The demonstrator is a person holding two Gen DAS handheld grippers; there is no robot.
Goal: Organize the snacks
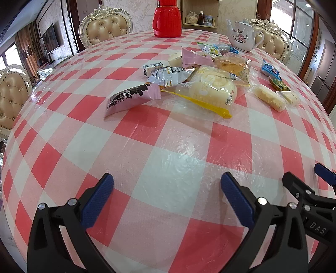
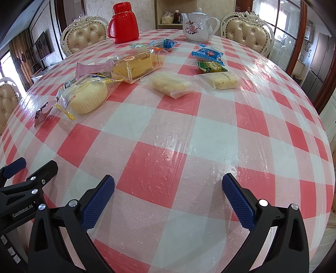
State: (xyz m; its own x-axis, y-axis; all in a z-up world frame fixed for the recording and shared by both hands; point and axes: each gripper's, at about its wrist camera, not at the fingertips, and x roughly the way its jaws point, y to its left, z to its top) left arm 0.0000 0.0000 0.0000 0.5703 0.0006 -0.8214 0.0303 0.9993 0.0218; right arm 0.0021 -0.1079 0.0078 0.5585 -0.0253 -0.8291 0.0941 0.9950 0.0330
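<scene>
Wrapped snacks lie scattered across the far half of the red-and-white checked table (image 1: 168, 147). Nearest on the left are a purple-and-black packet (image 1: 130, 97) and a round pale cake in a clear bag (image 1: 210, 88) (image 2: 88, 97). Beyond them lie a sponge cake bag (image 2: 134, 65), two clear-wrapped pale bars (image 2: 170, 84) (image 2: 222, 80), a green packet (image 2: 210, 66) and a blue packet (image 2: 206, 53). My left gripper (image 1: 167, 197) hangs open over bare cloth near the front edge. My right gripper (image 2: 168, 197) is open too, beside it on the right, and holds nothing.
A red thermos jug (image 1: 167, 19) (image 2: 124, 23) and a white flowered teapot (image 1: 243, 34) (image 2: 197, 24) stand at the far edge of the table. Padded cream chairs (image 2: 84, 37) ring the table. A shelf (image 1: 199, 14) stands against the back wall.
</scene>
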